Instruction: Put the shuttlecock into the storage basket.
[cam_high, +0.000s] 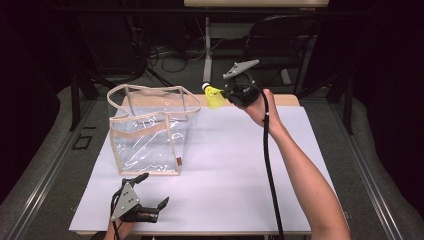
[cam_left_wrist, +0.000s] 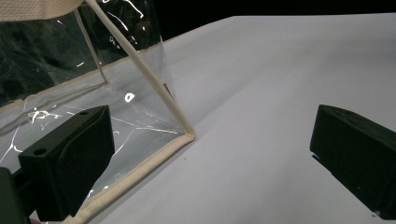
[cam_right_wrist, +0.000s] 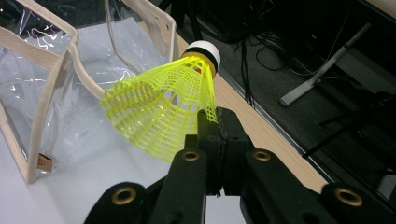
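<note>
The yellow shuttlecock (cam_high: 214, 97) is hanging in the air over the far edge of the table (cam_high: 235, 175), just beside the open top of the clear bag (cam_high: 150, 131). The right gripper (cam_high: 226, 93) is pinching the edge of its net skirt, with its jaws pressed together on it. The left gripper (cam_high: 152, 191) is resting low near the bag's front corner, with its jaws spread wide and holding nothing.

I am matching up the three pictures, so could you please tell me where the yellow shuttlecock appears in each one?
High view: the yellow shuttlecock is upper centre, held in the right tongs, right of the clear bag.
Left gripper view: not in it.
Right gripper view: centre, the shuttlecock pinched by its skirt.
Shared landmark: the clear bag.
</note>
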